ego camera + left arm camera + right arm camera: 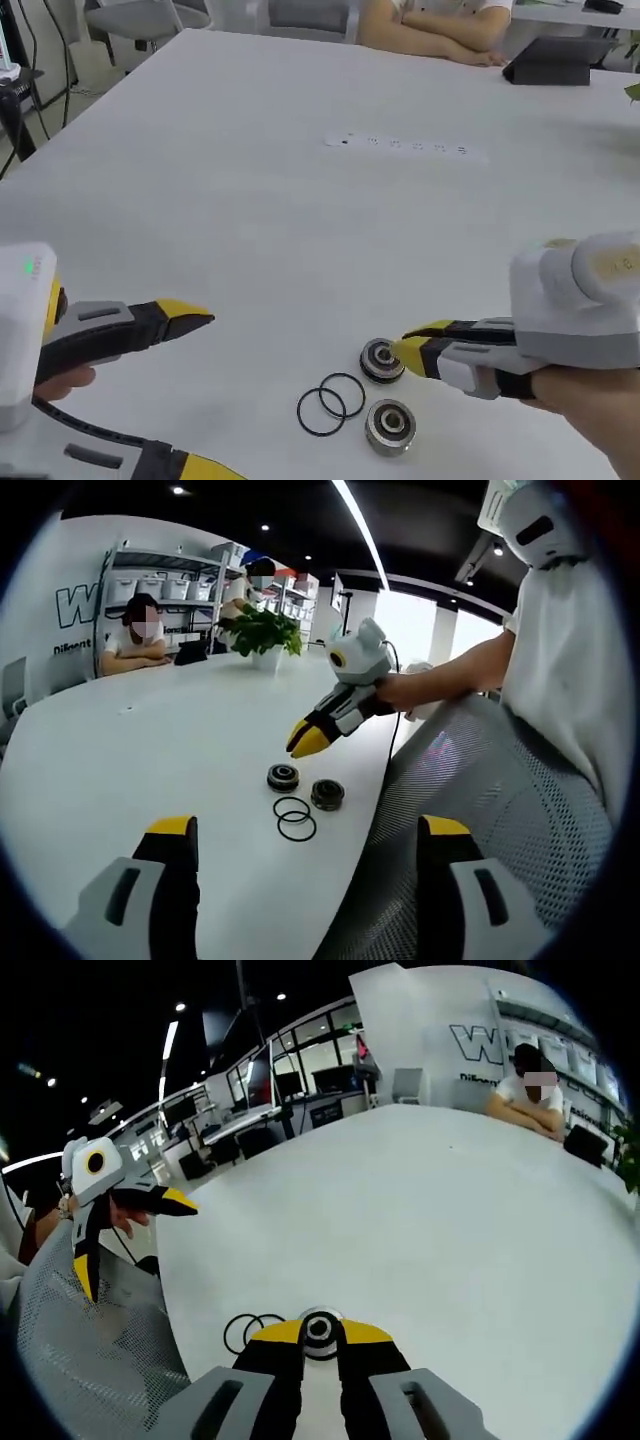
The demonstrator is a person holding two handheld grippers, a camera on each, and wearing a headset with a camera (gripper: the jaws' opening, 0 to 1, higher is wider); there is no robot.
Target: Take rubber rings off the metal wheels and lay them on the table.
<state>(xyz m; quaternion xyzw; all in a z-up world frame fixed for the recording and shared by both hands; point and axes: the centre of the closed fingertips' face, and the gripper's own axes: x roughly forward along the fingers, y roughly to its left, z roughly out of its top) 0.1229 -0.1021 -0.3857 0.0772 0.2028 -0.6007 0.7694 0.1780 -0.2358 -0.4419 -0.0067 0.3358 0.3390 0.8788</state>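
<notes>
Two metal wheels stand near the table's front edge, one (380, 360) behind the other (390, 423). Two black rubber rings (330, 402) lie overlapping on the white table (300, 220), just left of the wheels. My right gripper (408, 350) is shut, with its yellow tips beside the rear wheel (320, 1326) and a little above it. In the left gripper view the right gripper (306, 741) hangs clear of that wheel (283, 777). My left gripper (200, 390) stands wide open at the lower left and holds nothing. The rings (295, 818) lie ahead of its jaws.
A white power strip (400, 143) lies mid-table. A person sits at the far end with folded arms (440, 35), next to a dark tablet case (560, 62). A potted plant (262, 630) stands beyond. The table's front edge runs close behind the wheels.
</notes>
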